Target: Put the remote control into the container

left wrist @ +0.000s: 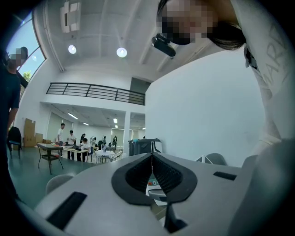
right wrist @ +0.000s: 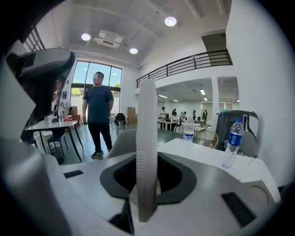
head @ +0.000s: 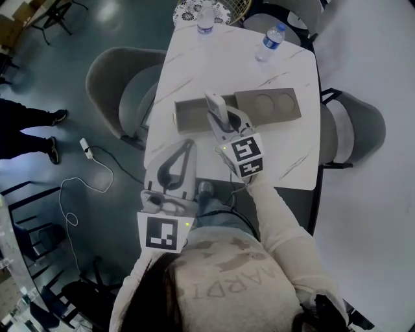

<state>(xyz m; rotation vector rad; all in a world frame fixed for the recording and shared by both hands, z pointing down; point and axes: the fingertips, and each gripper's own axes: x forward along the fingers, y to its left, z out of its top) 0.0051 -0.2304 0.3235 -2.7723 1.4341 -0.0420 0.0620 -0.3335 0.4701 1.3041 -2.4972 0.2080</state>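
Note:
A slim white remote control (head: 214,106) stands between the pads of my right gripper (head: 224,120), which is shut on it. In the right gripper view the remote (right wrist: 146,138) shows edge-on and upright between the jaws of the right gripper (right wrist: 147,182). It hangs over the right end of the open grey-brown container (head: 189,117) on the white marble table (head: 285,149). My left gripper (head: 187,145) is over the table's near edge, shut, and nothing is held in it. In the left gripper view the left gripper (left wrist: 151,171) has its pads together.
A flat grey lid with two round hollows (head: 269,107) lies just right of the container. Two water bottles (head: 270,41) (head: 205,19) stand at the table's far end. Grey chairs (head: 123,84) (head: 356,130) flank the table. A person (right wrist: 98,115) stands some way off.

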